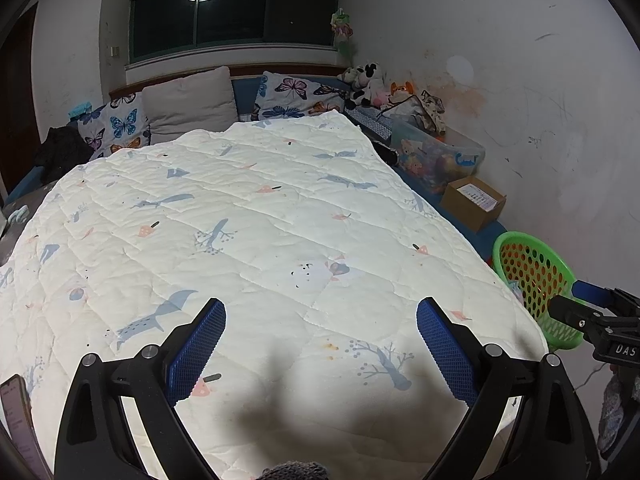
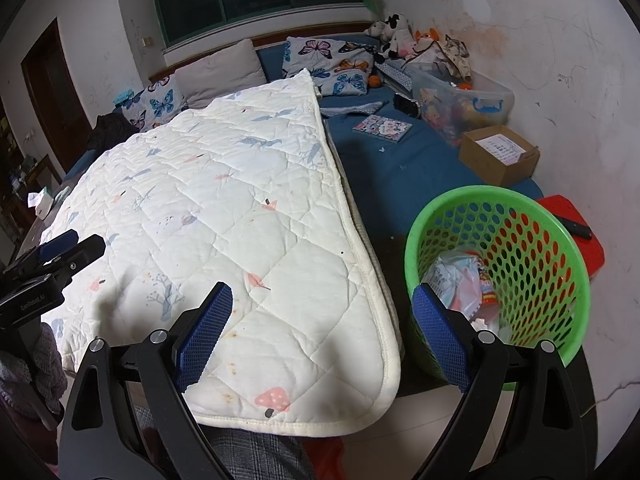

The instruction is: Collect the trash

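A green perforated basket (image 2: 552, 240) stands at the bed's near right corner and holds crumpled wrappers and paper (image 2: 460, 280). It also shows in the left wrist view (image 1: 532, 276) at the right. My left gripper (image 1: 320, 316) is open and empty above the white quilt (image 1: 248, 216). My right gripper (image 2: 322, 312) is open and empty over the quilt's right edge (image 2: 360, 248), its right finger (image 2: 436, 336) in front of the basket. The left gripper shows at the left of the right wrist view (image 2: 60, 248). No loose trash shows on the quilt.
Blue sheet (image 2: 404, 168) right of the quilt carries a sticker book (image 2: 382, 128), a cardboard box (image 2: 498, 154) and a clear toy bin (image 2: 464, 100). A red stool (image 2: 576, 220) with a remote stands behind the basket. Pillows and plush toys line the headboard. A phone (image 1: 16, 412) is at lower left.
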`<move>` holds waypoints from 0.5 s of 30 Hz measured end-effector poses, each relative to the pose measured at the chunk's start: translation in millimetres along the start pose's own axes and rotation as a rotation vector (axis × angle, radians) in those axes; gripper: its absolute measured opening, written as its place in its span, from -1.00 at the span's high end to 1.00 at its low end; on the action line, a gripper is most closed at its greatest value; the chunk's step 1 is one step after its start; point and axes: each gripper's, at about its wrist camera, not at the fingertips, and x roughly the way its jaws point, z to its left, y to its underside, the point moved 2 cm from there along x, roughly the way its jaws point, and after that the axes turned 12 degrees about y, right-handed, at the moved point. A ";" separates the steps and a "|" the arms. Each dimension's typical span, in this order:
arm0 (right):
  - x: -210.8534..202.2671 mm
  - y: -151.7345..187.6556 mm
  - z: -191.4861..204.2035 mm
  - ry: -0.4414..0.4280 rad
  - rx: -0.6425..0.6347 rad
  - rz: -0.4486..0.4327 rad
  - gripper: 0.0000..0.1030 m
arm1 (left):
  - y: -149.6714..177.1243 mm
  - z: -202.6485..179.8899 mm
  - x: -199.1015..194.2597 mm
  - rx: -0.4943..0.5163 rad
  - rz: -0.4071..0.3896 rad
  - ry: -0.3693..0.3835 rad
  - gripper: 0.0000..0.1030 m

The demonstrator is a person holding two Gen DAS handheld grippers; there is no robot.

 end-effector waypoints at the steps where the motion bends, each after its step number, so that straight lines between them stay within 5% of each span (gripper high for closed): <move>1: -0.2 0.3 0.9 -0.001 -0.001 -0.001 -0.76 | -0.2 0.4 -0.4 0.000 -0.001 0.000 -0.81; 15: 0.7 2.8 3.3 -0.015 -0.004 -0.001 -0.76 | -1.0 -1.2 -1.8 0.002 -0.010 -0.010 -0.81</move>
